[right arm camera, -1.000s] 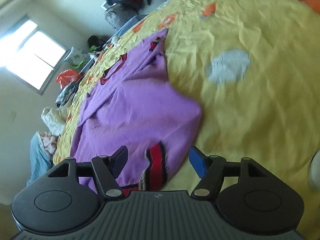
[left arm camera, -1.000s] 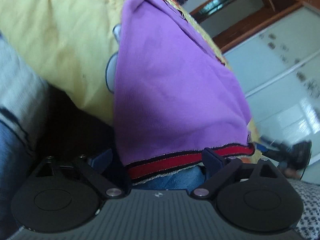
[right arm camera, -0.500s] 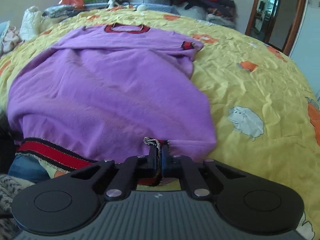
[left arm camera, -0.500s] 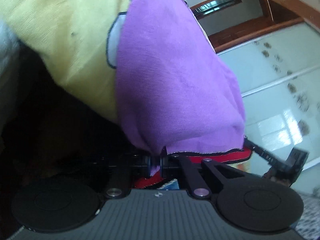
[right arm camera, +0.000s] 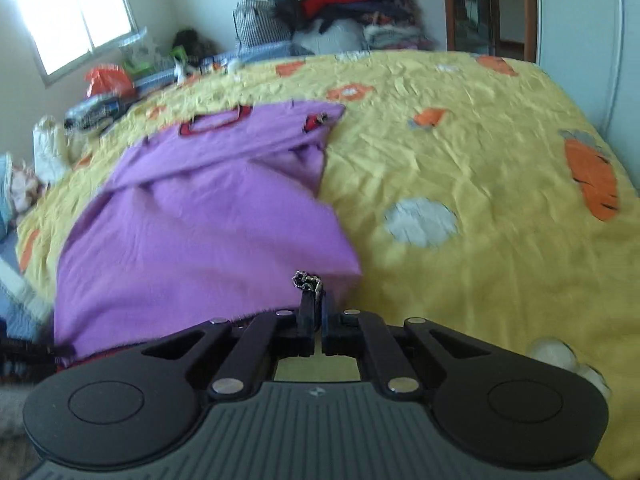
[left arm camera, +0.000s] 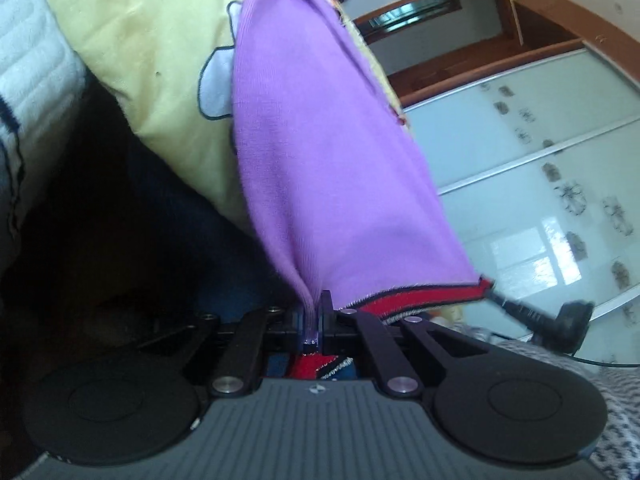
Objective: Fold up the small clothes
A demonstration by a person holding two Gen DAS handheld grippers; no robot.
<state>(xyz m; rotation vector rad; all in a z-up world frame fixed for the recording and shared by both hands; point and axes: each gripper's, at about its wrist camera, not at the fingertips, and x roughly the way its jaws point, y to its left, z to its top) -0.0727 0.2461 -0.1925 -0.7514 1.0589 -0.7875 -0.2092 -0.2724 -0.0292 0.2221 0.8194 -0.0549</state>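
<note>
No readable writing shows anywhere. A purple sweater (right arm camera: 208, 216) with a red-and-black hem lies on the left part of a yellow bedspread (right arm camera: 480, 184). The left gripper (left arm camera: 311, 320) is clamped on one hem corner, the right gripper (right arm camera: 314, 308) on the other. The bedspread's right side is bare fabric.

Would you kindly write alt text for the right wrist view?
The right gripper is shut on the hem of a purple sweater spread over a yellow bedspread printed with carrots. Piled clothes and a bright window lie beyond.
</note>
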